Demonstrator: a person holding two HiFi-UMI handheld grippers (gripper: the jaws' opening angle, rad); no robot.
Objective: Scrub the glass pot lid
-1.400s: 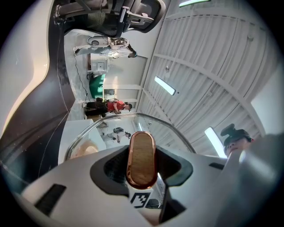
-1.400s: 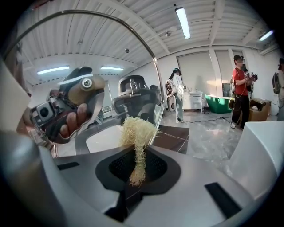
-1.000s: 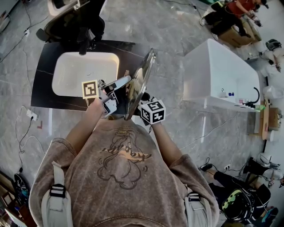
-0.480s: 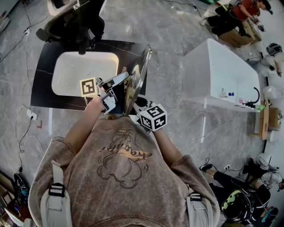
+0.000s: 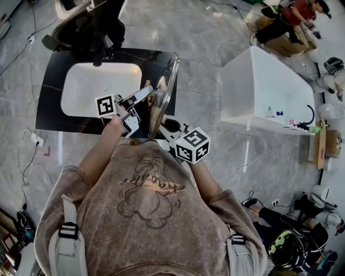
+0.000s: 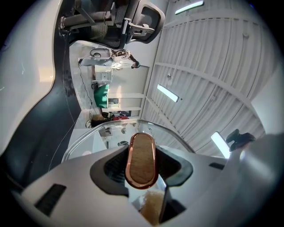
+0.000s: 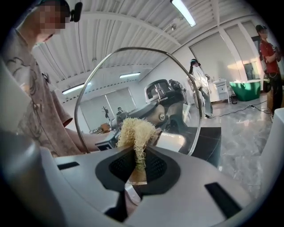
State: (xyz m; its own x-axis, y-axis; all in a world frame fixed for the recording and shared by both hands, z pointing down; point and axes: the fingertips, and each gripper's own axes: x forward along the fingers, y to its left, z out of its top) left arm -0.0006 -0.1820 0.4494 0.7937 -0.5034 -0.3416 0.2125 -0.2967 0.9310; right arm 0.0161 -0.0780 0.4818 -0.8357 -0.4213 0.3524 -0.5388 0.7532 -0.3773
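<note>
In the head view the glass pot lid (image 5: pixel 166 86) stands on edge above the black counter, in front of my chest. My left gripper (image 5: pixel 144 96) holds it from the left, shut on the lid's wooden knob (image 6: pixel 141 158), which has a copper rim. The lid's glass and metal rim (image 6: pixel 84 135) fill the space behind the knob. My right gripper (image 5: pixel 163 125) is on the lid's other side, shut on a pale fibrous scrubber (image 7: pixel 135 132). The scrubber presses against the glass lid (image 7: pixel 186 84). Through the glass the scrubber (image 6: pixel 152 206) also shows in the left gripper view.
A white sink basin (image 5: pixel 91 86) sits in a black counter (image 5: pixel 51 110) under the lid. A black office chair (image 5: pixel 86 29) stands behind it. A white tub (image 5: pixel 264 89) is to the right. People (image 5: pixel 288 16) work far right; cables lie on the marble floor.
The right gripper has drawn down and to the right along the lid. The lid and left gripper have shifted slightly up and to the left.
</note>
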